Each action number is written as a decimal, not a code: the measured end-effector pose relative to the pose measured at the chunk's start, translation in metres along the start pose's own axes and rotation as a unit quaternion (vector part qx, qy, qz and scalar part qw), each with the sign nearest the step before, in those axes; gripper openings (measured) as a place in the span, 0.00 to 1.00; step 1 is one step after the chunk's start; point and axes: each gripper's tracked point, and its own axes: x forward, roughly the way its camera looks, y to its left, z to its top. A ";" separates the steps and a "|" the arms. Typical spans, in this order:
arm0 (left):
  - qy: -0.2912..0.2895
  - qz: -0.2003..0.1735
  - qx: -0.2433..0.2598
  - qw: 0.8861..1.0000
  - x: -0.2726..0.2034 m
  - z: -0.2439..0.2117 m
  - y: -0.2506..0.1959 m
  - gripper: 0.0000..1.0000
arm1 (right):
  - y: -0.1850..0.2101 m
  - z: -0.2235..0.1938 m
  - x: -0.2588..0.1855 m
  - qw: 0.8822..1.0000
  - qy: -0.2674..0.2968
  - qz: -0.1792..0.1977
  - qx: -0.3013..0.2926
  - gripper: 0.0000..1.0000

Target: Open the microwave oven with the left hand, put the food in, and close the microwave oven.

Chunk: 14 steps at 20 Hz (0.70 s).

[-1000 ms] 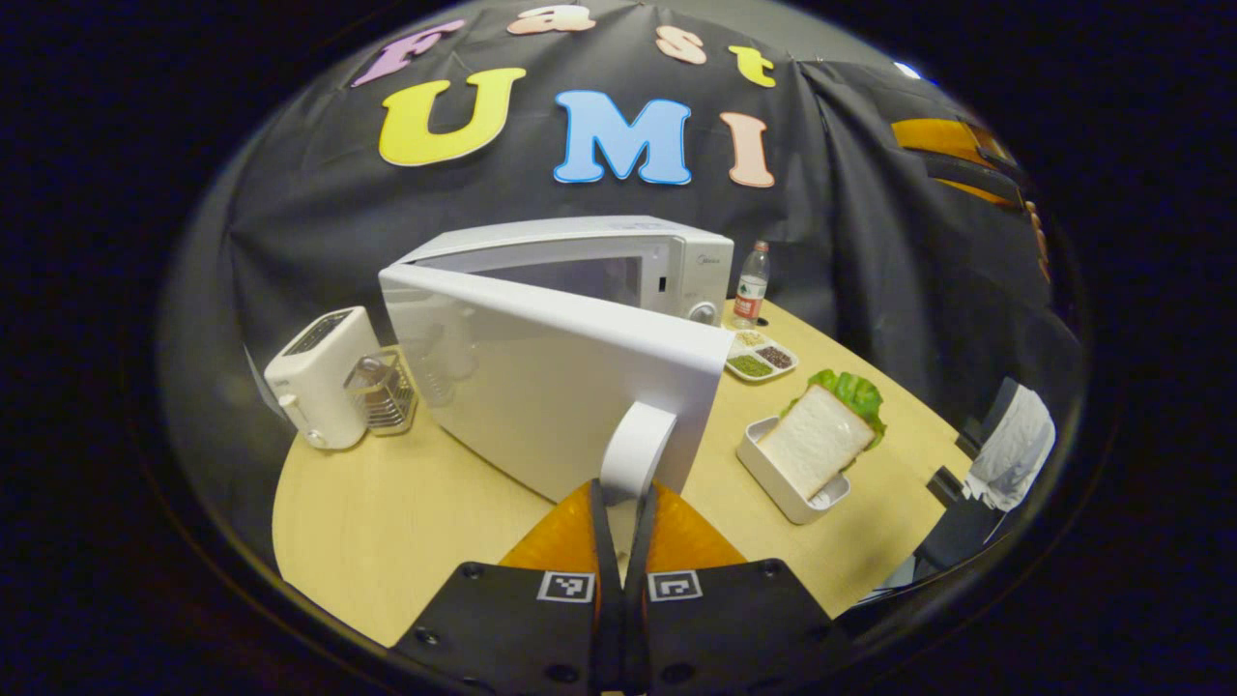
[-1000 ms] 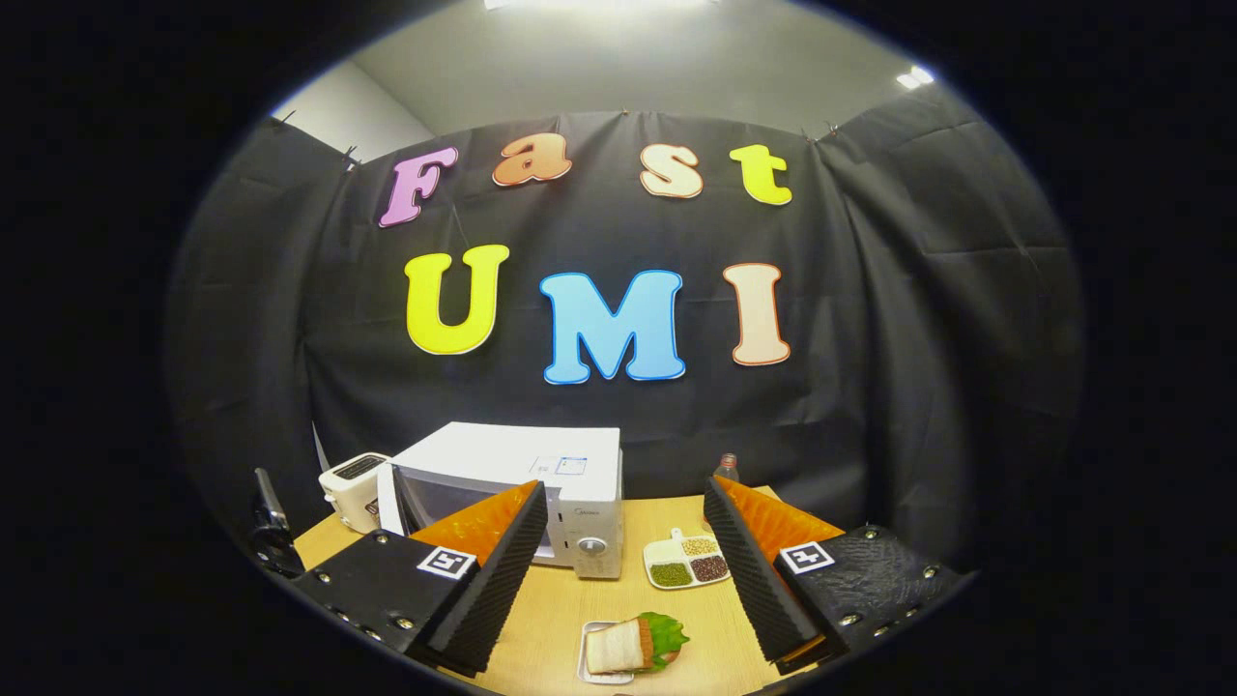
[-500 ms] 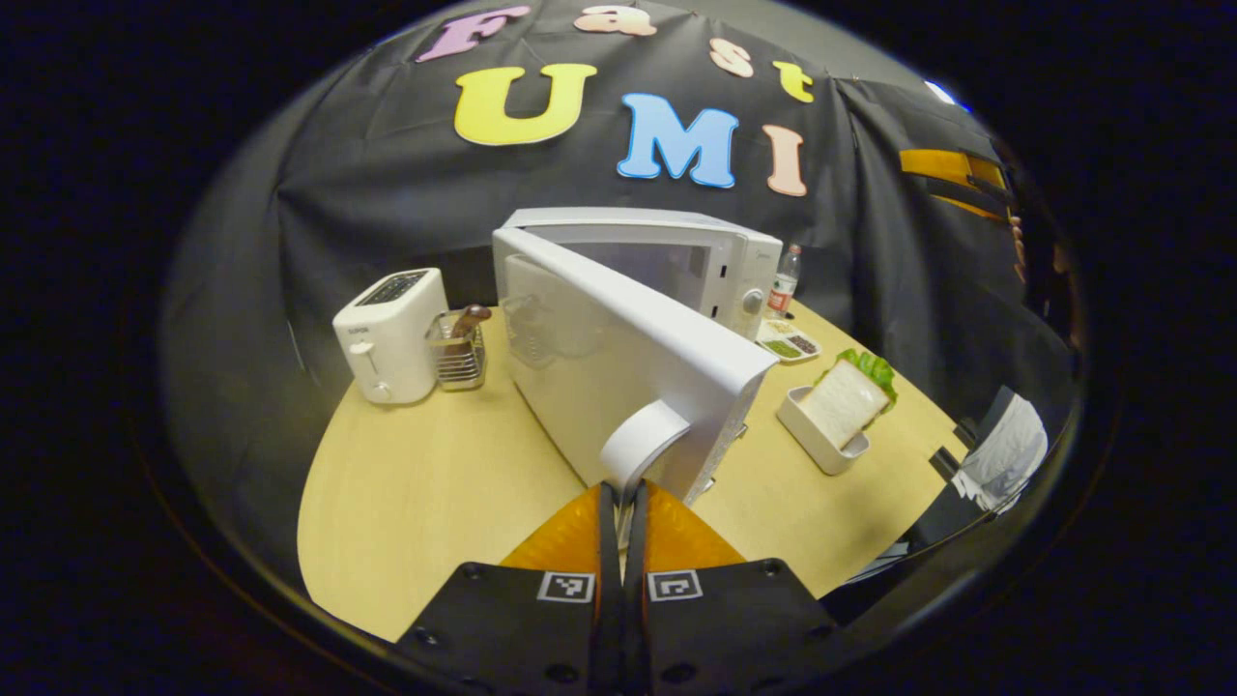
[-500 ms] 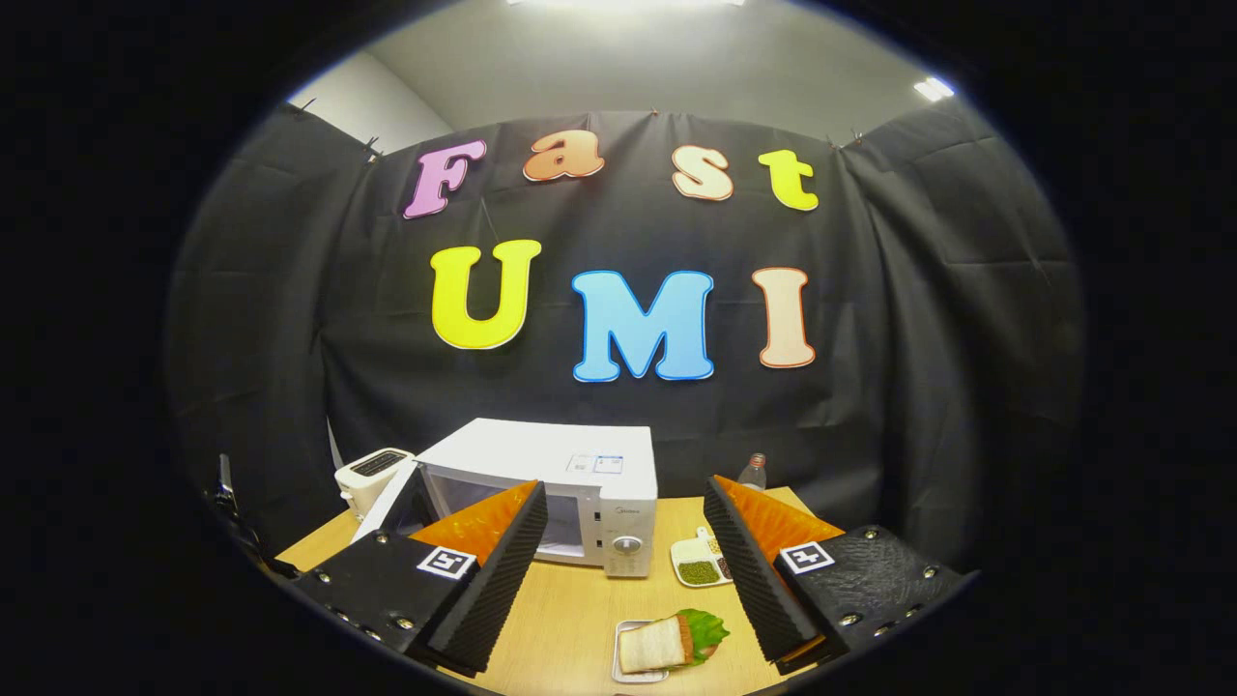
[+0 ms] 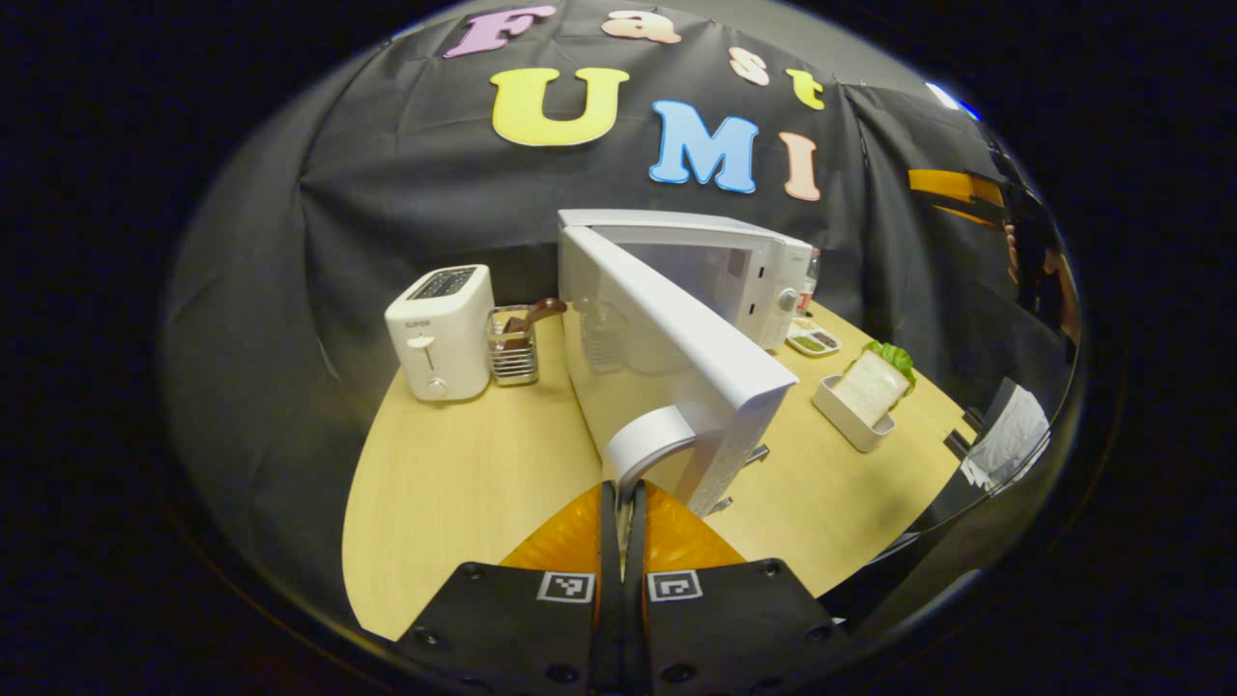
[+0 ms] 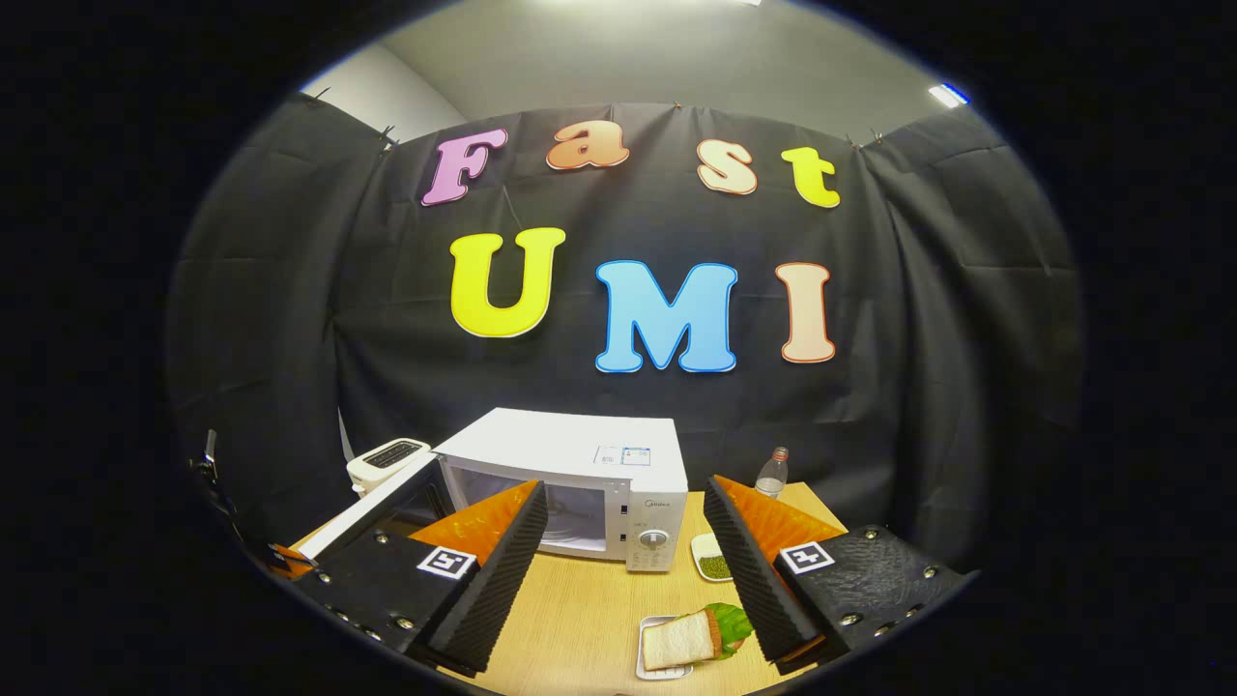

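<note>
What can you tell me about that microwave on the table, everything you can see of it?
The microwave is a white, boxy oven, glossy like painted metal or plastic, standing upright on the pale wooden table in front of the black cloth. Its door, hinged on the side nearer the toaster, is swung wide open, showing the pale cavity. The left gripper is shut on the door's curved white handle. A round dial sits on the control panel, and a sticker lies on top.

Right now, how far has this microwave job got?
The microwave door is already swung wide open, with the left gripper clamped on its handle. The sandwich sits in its tray on the table, under the open right gripper. Left to do: put the sandwich inside and close the door.
</note>
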 end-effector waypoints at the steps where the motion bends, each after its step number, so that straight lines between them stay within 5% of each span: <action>1: -0.001 0.006 0.000 1.000 -0.002 0.000 0.010 0.06 | 0.000 -0.001 0.001 1.000 0.003 -0.002 -0.001 0.99; 9: -0.010 0.024 -0.014 1.000 -0.008 -0.002 0.031 0.07 | 0.001 -0.014 0.007 1.000 0.024 0.001 0.001 0.98; 14: -0.026 0.071 -0.019 0.997 -0.022 -0.002 0.055 0.08 | -0.023 -0.031 0.008 0.999 0.045 -0.015 0.003 0.98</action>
